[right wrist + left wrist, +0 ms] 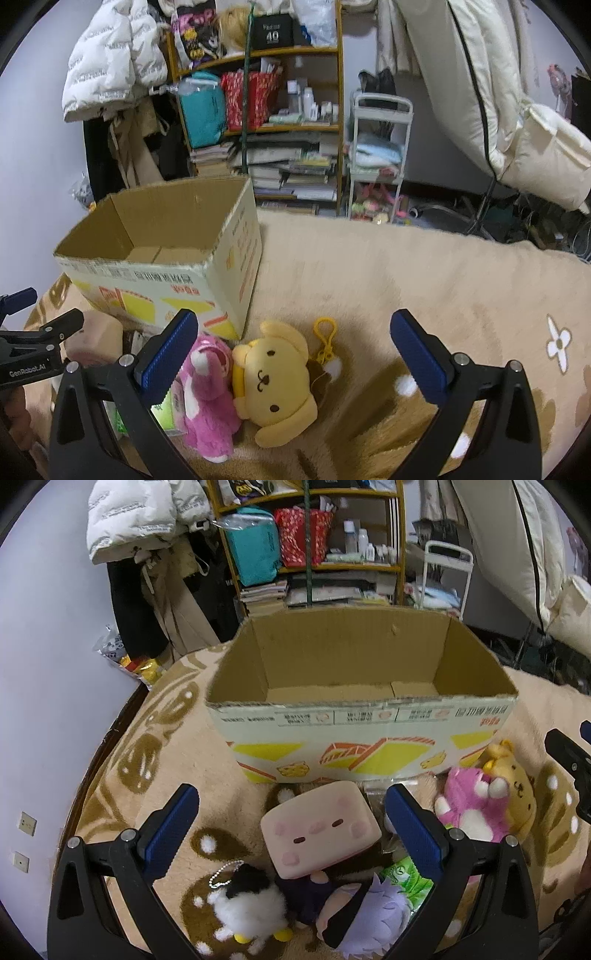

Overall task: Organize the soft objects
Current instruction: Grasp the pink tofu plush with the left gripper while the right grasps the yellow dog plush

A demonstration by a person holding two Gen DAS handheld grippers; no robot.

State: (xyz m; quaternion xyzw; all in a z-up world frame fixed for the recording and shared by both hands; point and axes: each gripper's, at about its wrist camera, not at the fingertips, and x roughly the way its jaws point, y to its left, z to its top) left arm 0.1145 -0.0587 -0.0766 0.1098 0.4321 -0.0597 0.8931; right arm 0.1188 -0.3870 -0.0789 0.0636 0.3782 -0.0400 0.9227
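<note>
An open, empty cardboard box (354,716) (155,273) stands on a beige blanket. In front of it lie several plush toys. My left gripper (291,827) is open above a pink square plush (319,832), with a white fluffy plush (247,908) and a lavender-haired doll (362,912) below it. My right gripper (295,350) is open above a yellow dog plush (273,380) with a yellow clip (325,343); a pink bear plush (208,391) lies beside its left finger. The pink bear (469,805) and yellow dog (513,775) also show in the left wrist view.
A green packet (404,878) lies under the toys. The beige blanket (424,288) stretches to the right. Behind stand a cluttered shelf (280,122), a white cart (380,155), hanging coats (133,520) and a wall at the left.
</note>
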